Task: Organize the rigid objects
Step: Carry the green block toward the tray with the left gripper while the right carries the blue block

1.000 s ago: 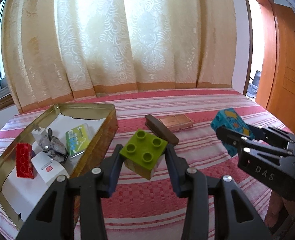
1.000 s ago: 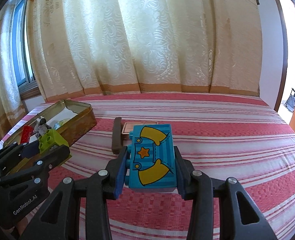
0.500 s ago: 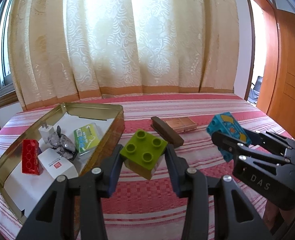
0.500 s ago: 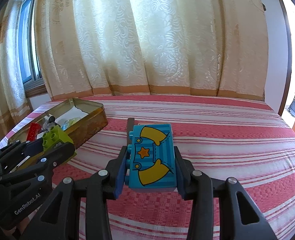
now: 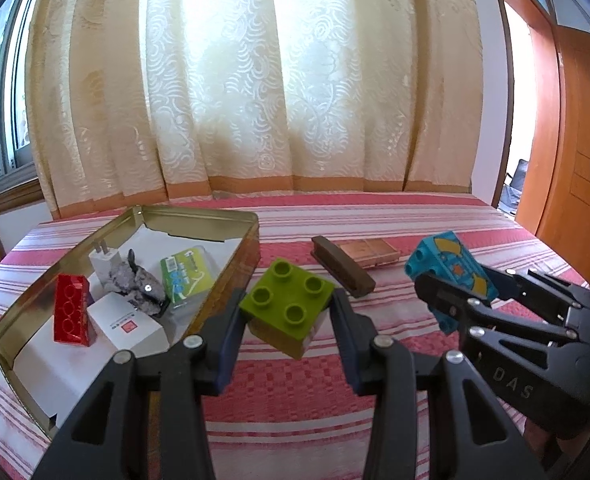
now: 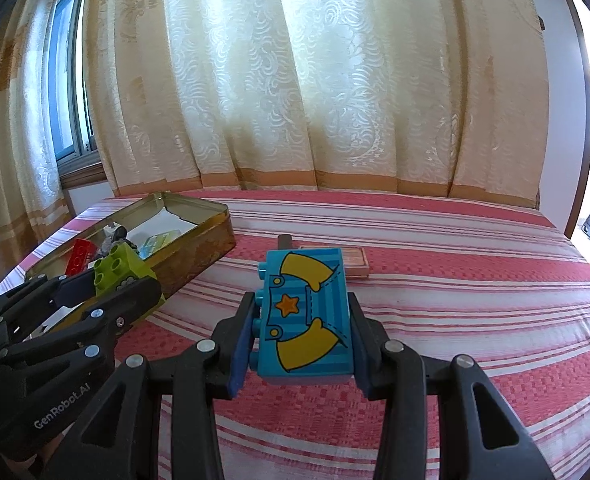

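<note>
1. At the far left, a gold tin (image 5: 239, 236) sits open on the red striped bedspread (image 5: 295, 392), lined with white paper.
2. Inside the tin, from left to right: a red brick (image 5: 70, 310) standing on end, a white box (image 5: 129, 326) with a small red mark, a white plug (image 5: 105, 258) behind it, a crumpled grey lump (image 5: 137, 286), and a green card (image 5: 185, 276) leaning toward the tin's right wall.
3. Your left tongs (image 5: 287, 316) are closed on a green brick (image 5: 287, 300), studs up and turned corner-on, with a tan piece under it. It hangs above the bedspread just to the right of the tin's near right wall.
4. Past the green brick, a dark brown bar (image 5: 343, 266) lies on the bedspread, touching a flat copper-coloured case (image 5: 369, 252) that lies just to its right.
5. Your right tongs (image 6: 303, 332) are clamped on a blue brick (image 6: 305, 316) printed with yellow shapes and an orange star, its studs pointing left. You hold it clear of the bedspread, well to the right of the tin and nearer to you than the copper case.
6. Seen from the right tongs, the left tongs (image 6: 113, 280) and their green brick overlap the tin's near wall.
7. Cream curtains (image 5: 279, 80) hang behind the bed, and a wooden door (image 5: 575, 140) stands at the far right.
</note>
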A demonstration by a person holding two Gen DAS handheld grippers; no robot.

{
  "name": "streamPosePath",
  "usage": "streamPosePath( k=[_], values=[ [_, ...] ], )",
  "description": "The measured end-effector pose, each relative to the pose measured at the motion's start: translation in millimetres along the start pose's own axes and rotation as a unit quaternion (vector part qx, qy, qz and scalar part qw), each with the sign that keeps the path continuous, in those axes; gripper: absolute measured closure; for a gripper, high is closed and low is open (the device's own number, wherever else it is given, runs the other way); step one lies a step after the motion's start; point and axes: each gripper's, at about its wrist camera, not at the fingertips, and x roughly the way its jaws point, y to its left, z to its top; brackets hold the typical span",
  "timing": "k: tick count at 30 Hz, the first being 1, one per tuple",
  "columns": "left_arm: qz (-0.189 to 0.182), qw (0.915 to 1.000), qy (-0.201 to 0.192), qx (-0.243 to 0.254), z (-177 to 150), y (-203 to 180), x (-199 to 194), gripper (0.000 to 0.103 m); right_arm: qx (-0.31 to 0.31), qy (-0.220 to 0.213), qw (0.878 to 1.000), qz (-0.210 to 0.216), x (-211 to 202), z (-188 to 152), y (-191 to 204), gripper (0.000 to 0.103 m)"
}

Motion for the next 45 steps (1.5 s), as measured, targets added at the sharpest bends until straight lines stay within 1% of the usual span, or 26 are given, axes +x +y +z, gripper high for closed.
streamPosePath(
  k=[20, 45],
  values=[
    [0.003, 0.9999, -0.009, -0.012, -3, 11, -9, 0.061, -0.014, -0.004, 1.000, 0.015, -2, -2, 19, 0.059],
    [0.003, 0.9997, -0.017, -0.019, -6, 19, -15, 0.061, -0.021, -0.012, 0.999, 0.027, -3, -1, 30, 0.059]
  ],
)
